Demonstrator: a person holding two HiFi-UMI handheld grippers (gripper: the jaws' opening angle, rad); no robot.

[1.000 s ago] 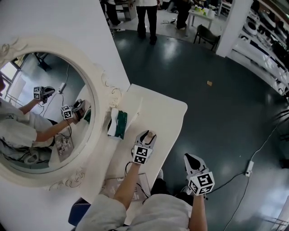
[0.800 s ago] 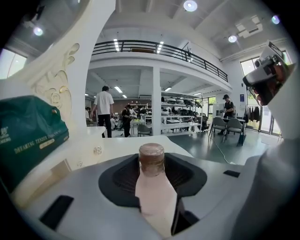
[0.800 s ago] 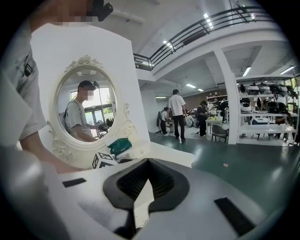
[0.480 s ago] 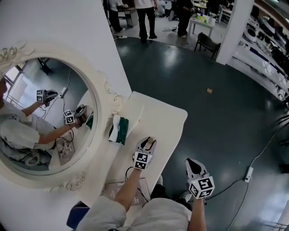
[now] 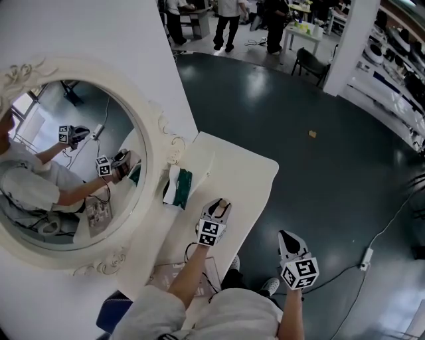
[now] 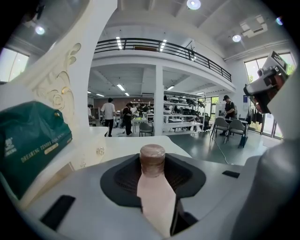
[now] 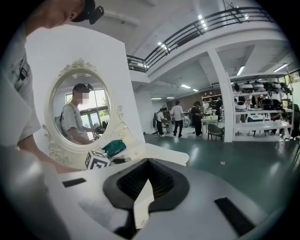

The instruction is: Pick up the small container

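forearms in pale sleeves reach out from the bottom of the head view, each hand carrying a tool with its marker cube. our right tool [image 5: 287, 235] hangs past the tabletop's edge over the dark floor [image 5: 312, 186], and its own view shows its jaws drawn together at the tips with nothing between them. our left tool [image 5: 222, 203] is over the white tabletop [image 5: 249, 176], a little ahead of the right one. its jaws have just been closing, and in its own view they are clamped on the small container [image 6: 153, 158], a short brownish cylinder with a flat top that stands upright between the dark pads, right at the tips. we cannot tell from any view whether the container's base touches the tabletop. just beyond it and to the left lies a green tissue pack [image 5: 178, 186], close against the foot of an oval mirror [image 5: 147, 133] with a cream carved frame, which is set on a white wall panel [image 5: 86, 30]. in the glass we see our own reflection with both marker cubes. further out on the floor a thin cable [image 5: 388, 222] runs to a small white block [image 5: 365, 254], and a small tan scrap [image 5: 312, 133] lies alone, well apart from everything else. at the far end a few people [image 5: 229, 16] stand near a dark chair [image 5: 309, 63] beside a white pillar [image 5: 345, 40], with shelves [image 5: 398, 73] along the right side.
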